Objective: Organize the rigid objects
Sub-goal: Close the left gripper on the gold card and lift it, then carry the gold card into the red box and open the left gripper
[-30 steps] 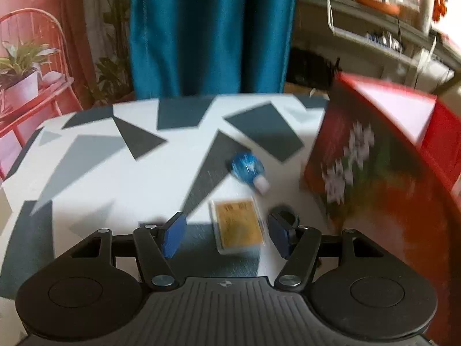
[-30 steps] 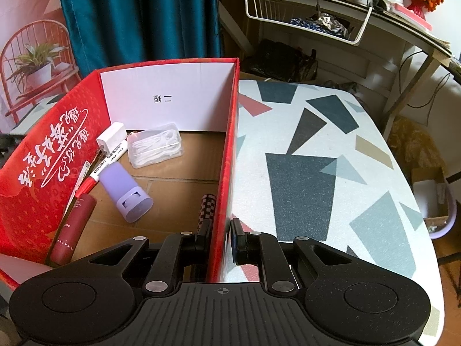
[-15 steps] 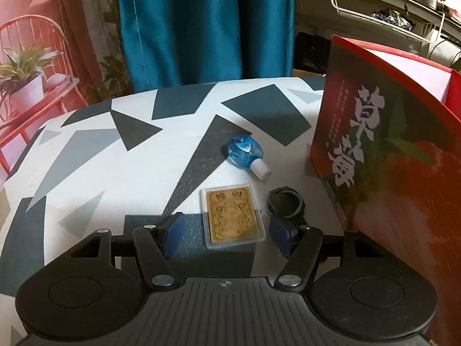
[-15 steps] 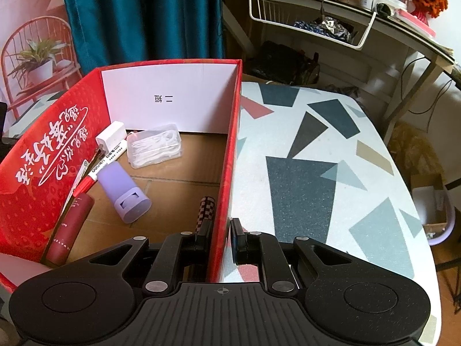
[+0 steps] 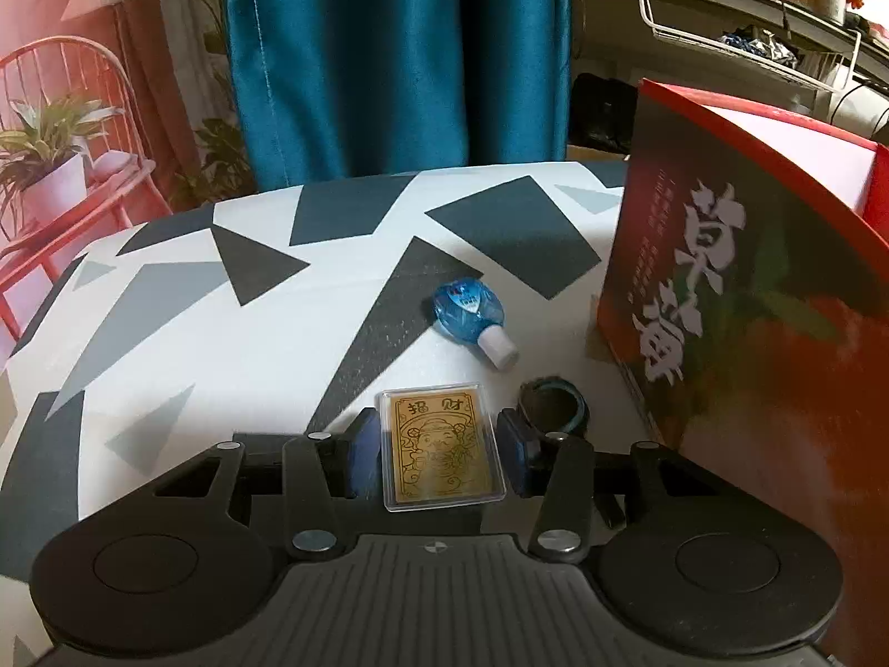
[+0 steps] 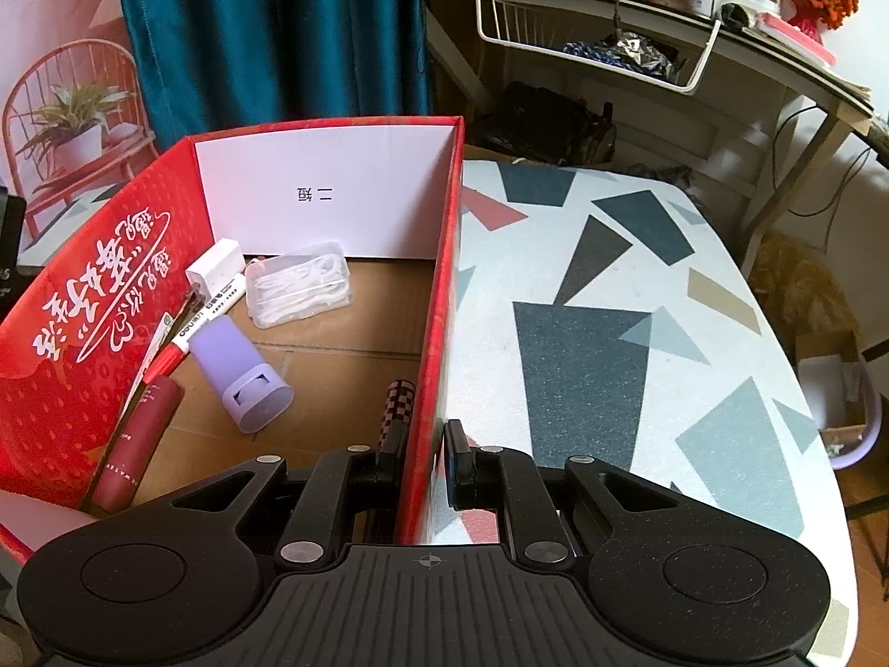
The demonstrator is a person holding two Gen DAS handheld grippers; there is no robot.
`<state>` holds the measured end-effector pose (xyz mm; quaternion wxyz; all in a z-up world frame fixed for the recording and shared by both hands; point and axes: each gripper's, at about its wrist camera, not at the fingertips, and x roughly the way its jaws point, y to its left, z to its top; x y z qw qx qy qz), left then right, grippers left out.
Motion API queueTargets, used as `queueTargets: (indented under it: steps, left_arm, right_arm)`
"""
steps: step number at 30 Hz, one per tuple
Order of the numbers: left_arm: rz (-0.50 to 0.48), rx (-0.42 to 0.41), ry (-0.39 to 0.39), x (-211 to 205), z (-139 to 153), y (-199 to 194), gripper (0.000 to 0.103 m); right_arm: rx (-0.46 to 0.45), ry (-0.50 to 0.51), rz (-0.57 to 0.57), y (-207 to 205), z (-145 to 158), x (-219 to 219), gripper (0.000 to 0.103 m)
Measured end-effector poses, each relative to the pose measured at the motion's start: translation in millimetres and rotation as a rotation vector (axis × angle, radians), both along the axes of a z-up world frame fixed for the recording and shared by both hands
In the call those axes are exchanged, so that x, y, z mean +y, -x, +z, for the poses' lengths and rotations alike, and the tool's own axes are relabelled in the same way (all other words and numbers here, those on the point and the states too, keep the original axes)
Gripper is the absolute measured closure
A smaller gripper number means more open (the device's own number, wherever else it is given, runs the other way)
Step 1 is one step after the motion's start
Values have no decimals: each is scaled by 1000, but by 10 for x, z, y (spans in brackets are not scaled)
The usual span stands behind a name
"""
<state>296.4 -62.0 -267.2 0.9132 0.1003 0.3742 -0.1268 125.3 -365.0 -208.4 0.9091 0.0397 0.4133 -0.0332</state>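
Note:
My left gripper (image 5: 439, 450) is open, its blue pads either side of a gold card in a clear case (image 5: 440, 451) lying on the table; small gaps show on both sides. A blue bottle with a white cap (image 5: 472, 318) and a dark ring (image 5: 552, 404) lie just beyond. My right gripper (image 6: 425, 467) is shut on the right wall of the red box (image 6: 439, 300). Inside the box lie a lilac cylinder (image 6: 239, 375), a clear case of white items (image 6: 300, 290), a marker (image 6: 197, 325), a dark red tube (image 6: 139, 444) and a checkered stick (image 6: 397, 406).
The red box (image 5: 750, 333) stands to the right of the left gripper. The patterned table (image 6: 611, 333) extends right of the box. A teal curtain (image 5: 389, 55), a red chair with a plant (image 5: 61, 167) and a cluttered shelf (image 6: 667, 28) stand behind.
My left gripper has moved forward over the gold card, which now lies between its pads, and the pads have come closer together. The right gripper has kept its hold on the box wall.

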Motion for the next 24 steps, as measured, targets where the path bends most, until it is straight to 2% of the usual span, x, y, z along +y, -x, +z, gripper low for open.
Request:
queueTargets:
  steps: [6,14,19,24]
  left_arm:
    - [4,19,27,127,13,193,55]
    - [-48,3,58,269,122,484,55]
    - [-78,-61,98,279,448,498,55]
    - [-174,-127,179,159,927,548,55]
  right_arm:
    - [-4,1,-16,16,6,10,91]
    - [-6,3,-21,20,5,17,91]
    - [-6,-1,-22,23,8,13,91]
    - [-6,-3,-22,24,12,5,91]
